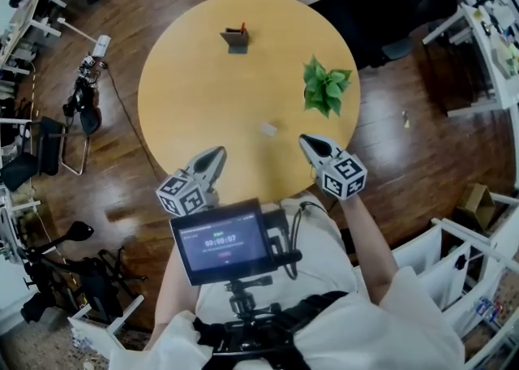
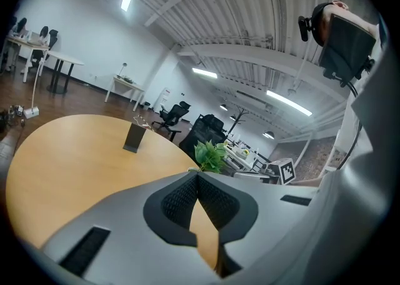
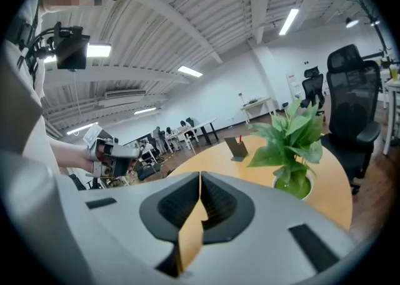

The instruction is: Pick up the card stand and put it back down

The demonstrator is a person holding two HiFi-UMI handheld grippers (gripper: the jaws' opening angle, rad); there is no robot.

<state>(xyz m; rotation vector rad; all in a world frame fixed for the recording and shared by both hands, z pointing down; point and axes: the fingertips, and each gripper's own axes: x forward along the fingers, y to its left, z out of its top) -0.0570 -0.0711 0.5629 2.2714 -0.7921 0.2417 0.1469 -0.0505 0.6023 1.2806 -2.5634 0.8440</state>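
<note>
The round wooden table [image 1: 186, 101] fills the upper middle, on dark plank floor [image 1: 405, 157]. The card stand [image 1: 236, 38] sits at top centre, near the far rim. A potted plant [image 1: 326, 87] stands right, clear of it. At the near edge my left gripper [image 1: 217, 152] and right gripper [image 1: 306, 141] are clenched, empty.

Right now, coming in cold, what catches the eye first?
The round wooden table fills the head view, with the card stand alone at its far side and a green plant near its right edge. The left gripper and right gripper hover shut over the near edge.
</note>
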